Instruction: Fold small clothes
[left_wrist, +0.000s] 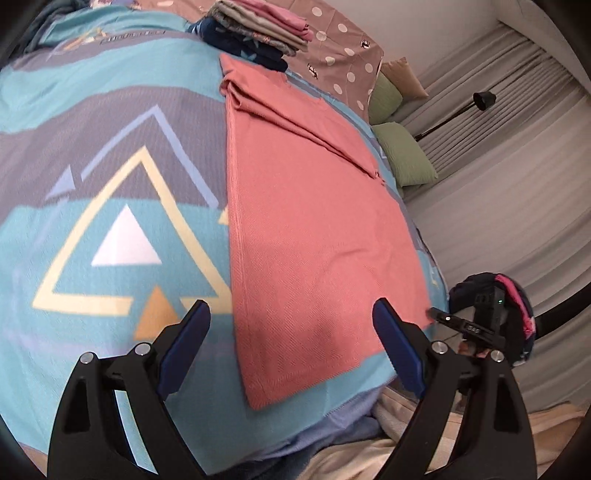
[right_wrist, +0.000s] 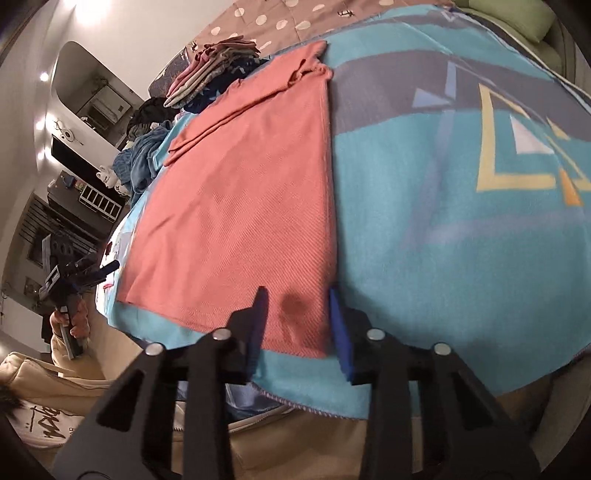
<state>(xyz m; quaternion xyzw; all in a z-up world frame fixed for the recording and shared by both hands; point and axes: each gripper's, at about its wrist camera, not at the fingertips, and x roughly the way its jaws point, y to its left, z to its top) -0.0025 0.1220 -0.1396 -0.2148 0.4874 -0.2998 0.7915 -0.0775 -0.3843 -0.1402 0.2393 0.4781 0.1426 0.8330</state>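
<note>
A salmon-pink knit garment (left_wrist: 310, 229) lies flat, folded lengthwise, on the blue patterned blanket (left_wrist: 110, 184); it also shows in the right wrist view (right_wrist: 240, 192). My left gripper (left_wrist: 291, 321) is open and empty, its jaws spread wide over the garment's near hem. My right gripper (right_wrist: 297, 306) is open, its jaws straddling the garment's near corner just above the cloth. The right gripper also shows at the bed's edge in the left wrist view (left_wrist: 476, 325), and the left gripper in the right wrist view (right_wrist: 74, 280).
A stack of folded clothes (left_wrist: 258, 33) sits at the garment's far end, also in the right wrist view (right_wrist: 214, 70). Green pillows (left_wrist: 402, 147) and a floor lamp (left_wrist: 484, 99) stand beyond the bed. A heap of unfolded clothes (right_wrist: 144, 155) lies by the bed's edge.
</note>
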